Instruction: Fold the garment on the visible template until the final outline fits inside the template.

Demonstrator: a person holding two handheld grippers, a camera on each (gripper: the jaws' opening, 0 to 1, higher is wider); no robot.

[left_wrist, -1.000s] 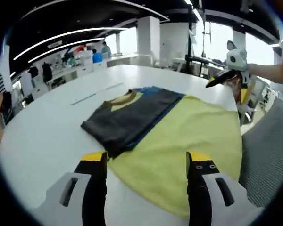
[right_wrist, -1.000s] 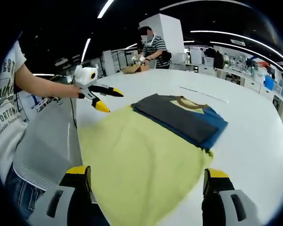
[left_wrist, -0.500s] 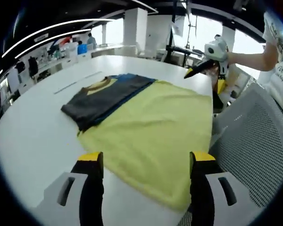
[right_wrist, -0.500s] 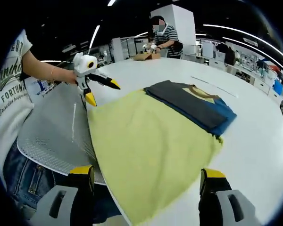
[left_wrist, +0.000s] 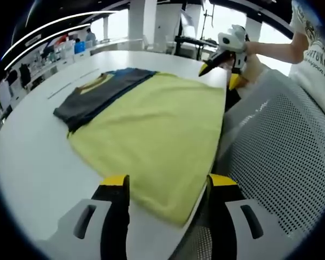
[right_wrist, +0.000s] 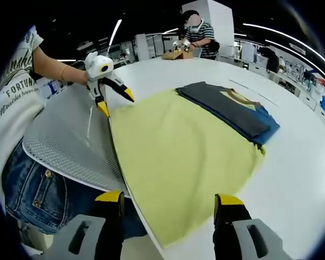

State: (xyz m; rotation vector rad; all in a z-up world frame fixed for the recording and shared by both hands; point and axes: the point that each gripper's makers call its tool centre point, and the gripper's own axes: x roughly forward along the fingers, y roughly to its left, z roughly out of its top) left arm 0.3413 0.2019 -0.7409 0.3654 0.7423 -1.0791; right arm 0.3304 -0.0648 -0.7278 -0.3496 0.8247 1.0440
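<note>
A yellow garment (left_wrist: 157,119) lies flat on the white table (left_wrist: 32,162), its dark grey and blue top part (left_wrist: 97,92) folded over at the far end. My left gripper (left_wrist: 169,184) is open, its jaws either side of a near hem corner, nothing held. My right gripper (right_wrist: 169,199) is open too, above the other near corner of the yellow garment (right_wrist: 189,146), with the dark folded part (right_wrist: 233,111) beyond. Each gripper shows in the other's view: right gripper (left_wrist: 219,73), left gripper (right_wrist: 117,104), both hovering open by the garment's edge.
A grey mesh chair (left_wrist: 281,151) presses against the table's near edge, also the mesh chair (right_wrist: 65,141) beside the person's jeans (right_wrist: 38,189). A thin pale strip (left_wrist: 70,86) lies on the table past the garment. Another person (right_wrist: 197,38) works at the far side.
Both views have pulled back toward the table's near edge, so the garment's hem now sits between each pair of jaws. Both pairs of jaws stand slightly narrower. The garment lies as before.
</note>
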